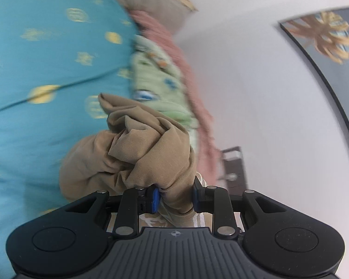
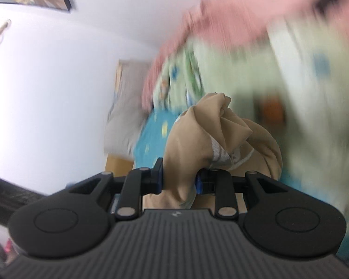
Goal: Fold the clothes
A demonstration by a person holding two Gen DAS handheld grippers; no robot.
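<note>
Soft, thin, limp tan garment (image 1: 137,144) bunched and pinched by both left gripper (image 1: 175,197) and right gripper (image 2: 179,181); best held at hems.

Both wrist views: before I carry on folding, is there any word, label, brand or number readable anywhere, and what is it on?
No readable text in either view.
Small round emblem on the left gripper's grey ribbed body: a symbol, not letters.
The same mark on the right gripper: too blurred to read.
Gold motifs on the turquoise bedspread: blurred decoration, no legible characters.
White printed band on the crumpled tan garment: too creased to make out.
</note>
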